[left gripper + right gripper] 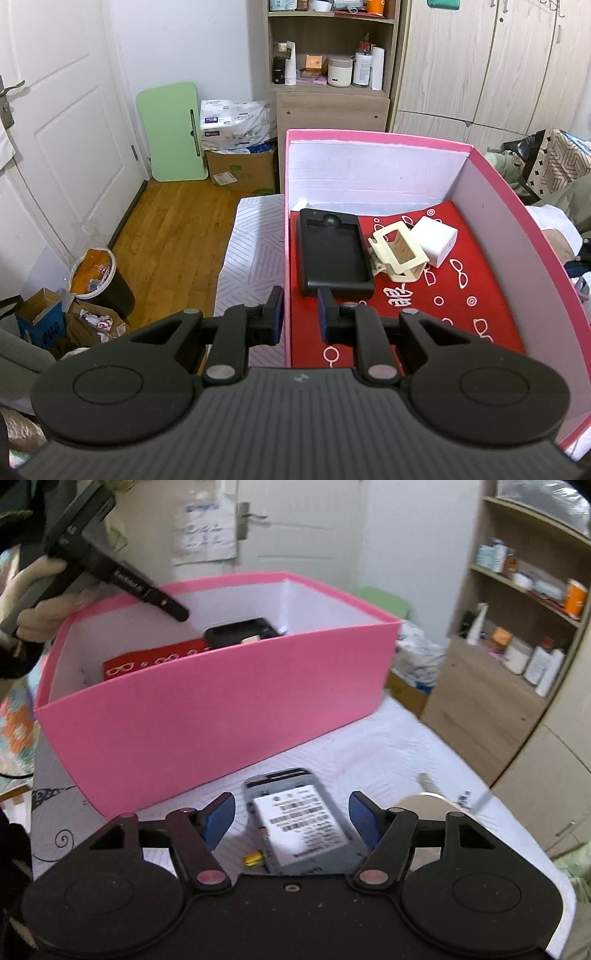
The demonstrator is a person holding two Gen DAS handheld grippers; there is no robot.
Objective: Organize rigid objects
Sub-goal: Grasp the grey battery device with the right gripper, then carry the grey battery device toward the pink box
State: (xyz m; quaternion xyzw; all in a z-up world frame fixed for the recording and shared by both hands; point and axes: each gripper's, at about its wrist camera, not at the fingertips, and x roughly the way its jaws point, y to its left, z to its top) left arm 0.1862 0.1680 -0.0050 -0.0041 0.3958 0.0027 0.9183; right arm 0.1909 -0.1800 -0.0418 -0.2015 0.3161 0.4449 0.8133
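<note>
Right gripper (291, 818): jaws apart, pads clear of everything, poised over the white bedsheet (388, 738).
Phone (299, 819): back cover off, white labelled battery showing; flat on the sheet between the open pads, touching neither, just outside the near wall of the pink box (207, 716).
Left gripper (301, 314): jaws nearly together, straddling the box's left wall; whether the pads press it cannot be told.
Inside box: black case (332, 254) at the far left corner, cream clip (397, 251) and white cube (436, 240) beside it.

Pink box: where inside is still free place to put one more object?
Inside the pink box, the red liner is bare in front of the white cube, along the right wall. The far left is crowded: black tray, cream clip, cube.
</note>
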